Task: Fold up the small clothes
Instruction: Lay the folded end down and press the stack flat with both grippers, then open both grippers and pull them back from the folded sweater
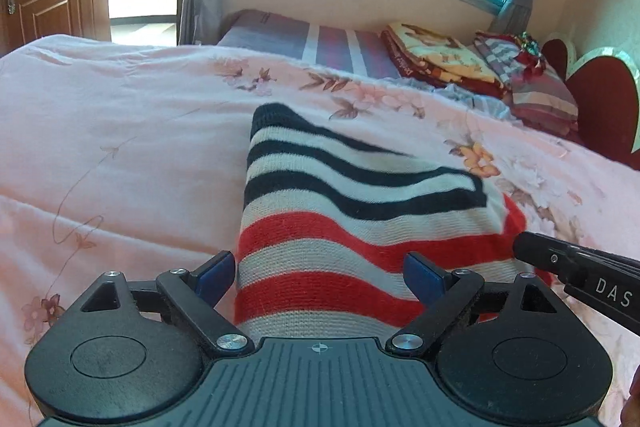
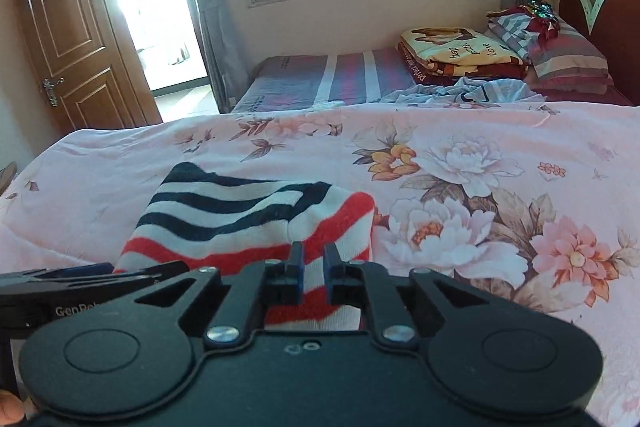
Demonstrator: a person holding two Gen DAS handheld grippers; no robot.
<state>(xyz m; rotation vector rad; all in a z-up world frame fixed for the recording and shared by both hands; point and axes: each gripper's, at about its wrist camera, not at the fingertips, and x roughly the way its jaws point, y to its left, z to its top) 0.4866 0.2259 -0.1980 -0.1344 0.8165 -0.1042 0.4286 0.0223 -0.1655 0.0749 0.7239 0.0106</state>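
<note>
lying on the pink floral quilt (image 2: pixel 500 147) of the bed, the knit sweater (image 1: pixel 340 211) is soft and ribbed, banded navy and cream at its far end, red and cream nearer, with one layer folded over. the left claw (image 1: pixel 320 277) stands wide open, blue pads either side of the red stripes. the right claw (image 2: pixel 311 261) is closed, pinching the sweater's near edge.
</note>
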